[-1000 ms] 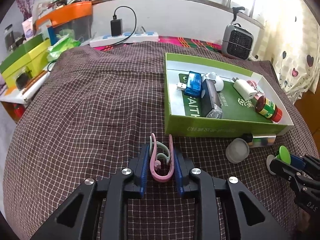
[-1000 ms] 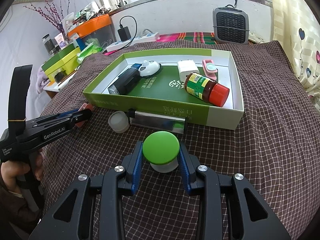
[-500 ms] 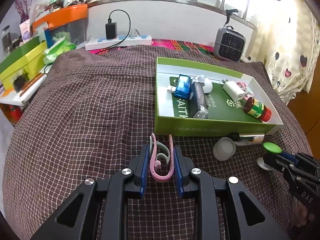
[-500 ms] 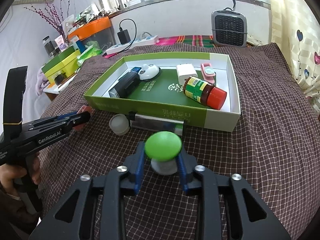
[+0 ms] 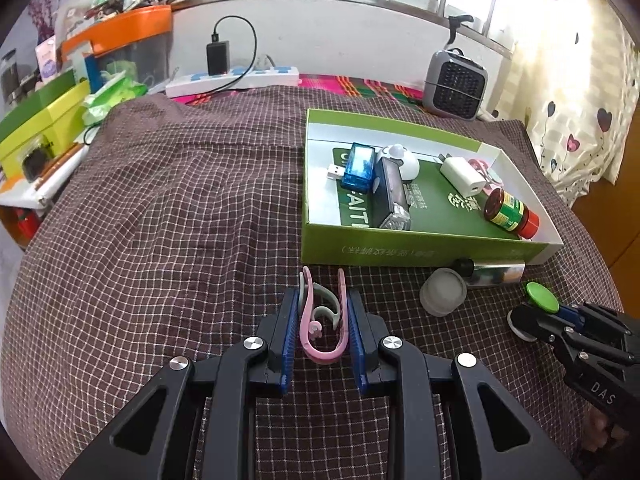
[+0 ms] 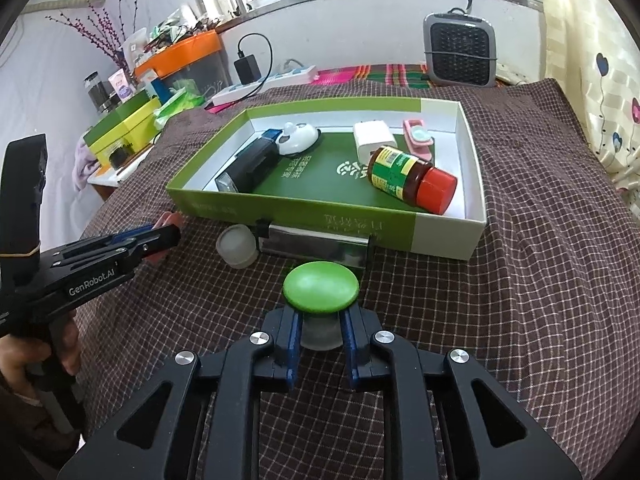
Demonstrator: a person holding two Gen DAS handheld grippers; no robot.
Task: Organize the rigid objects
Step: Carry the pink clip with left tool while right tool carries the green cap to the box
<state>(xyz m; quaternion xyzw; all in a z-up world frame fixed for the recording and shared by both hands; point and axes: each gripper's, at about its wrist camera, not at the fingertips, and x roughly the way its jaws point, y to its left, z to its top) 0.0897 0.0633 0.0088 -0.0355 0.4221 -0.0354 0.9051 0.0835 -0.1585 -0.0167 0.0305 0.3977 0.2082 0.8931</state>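
Grippers first. Left gripper [image 5: 323, 320] is clamped on a pink and grey clip [image 5: 322, 322], both blue pads pressing its outer arms, low over the checked brown cloth [image 5: 180, 220] just near of the green box [image 5: 400, 246]. Right gripper [image 6: 321, 334] pinches the pale stem of a green-capped knob [image 6: 320, 288]; the green cap sits above the fingertips, clear of the pads. A hand [image 6: 24, 364] grips the left tool's handle at the left edge of the right wrist view.

Next out, on the cloth between the grippers and the box: a frosted white cap [image 5: 443, 292], and just beside it a shiny metal cylinder [image 5: 494, 273] lying against the box's near wall.

Box contents — all lying flat:
- blue USB stick [image 5: 357, 166] at the far left
- black oblong device [image 5: 391, 192] beside it, running near to far
- white rounded gadget [image 5: 402, 160] touching the black device's far end
- white charger block [image 5: 462, 178] near the middle
- pink item [image 6: 418, 138] beyond the charger; its type cannot be told
- red-lidded jar [image 6: 410, 180] on its side at the right, lid pointing near-right

Far edge: a white power strip [image 5: 232, 80] with a black adapter plugged in, a grey heater [image 5: 456, 80] at far right, and an orange-lidded bin [image 5: 120, 44] with green and yellow boxes [image 5: 40, 120] at far left.
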